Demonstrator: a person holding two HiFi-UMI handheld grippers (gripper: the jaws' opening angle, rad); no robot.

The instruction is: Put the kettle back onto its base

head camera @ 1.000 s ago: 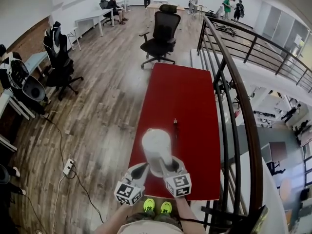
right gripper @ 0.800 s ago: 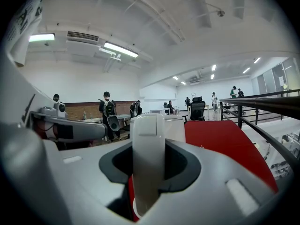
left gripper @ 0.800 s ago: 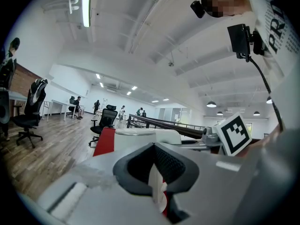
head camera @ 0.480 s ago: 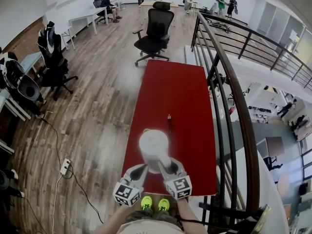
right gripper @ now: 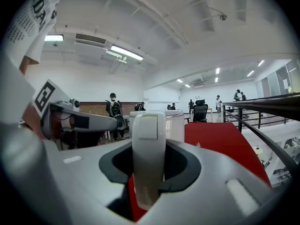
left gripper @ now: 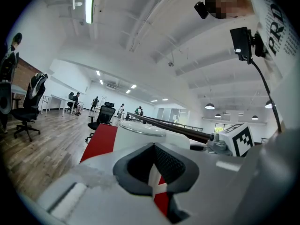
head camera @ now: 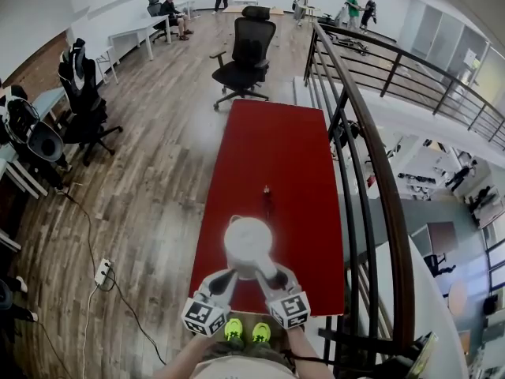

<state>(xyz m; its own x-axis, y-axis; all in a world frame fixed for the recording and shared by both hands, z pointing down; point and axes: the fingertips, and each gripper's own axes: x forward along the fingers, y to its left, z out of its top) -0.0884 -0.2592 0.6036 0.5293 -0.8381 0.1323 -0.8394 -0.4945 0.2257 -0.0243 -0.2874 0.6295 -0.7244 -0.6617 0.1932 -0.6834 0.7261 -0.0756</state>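
The right hand-held gripper gripped the white kettle by its upright handle, over the near end of the red desk. Just left of the kettle, the left hand-held gripper had its jaws nearly together, empty. No base showed; only a small dark item lay beyond the kettle.

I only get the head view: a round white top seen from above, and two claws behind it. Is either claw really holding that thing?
Observer: Yes. In the right gripper view the right claw is closed on the handle of the kettle, with a pad on each side.
Operator: And the other claw?
Observer: In the left gripper view the left claw has its tips together with nothing between them. The kettle stands just ahead of it.
Operator: What does the kettle's side look like?
Observer: It has a plain white wall with a grey ring round its top.
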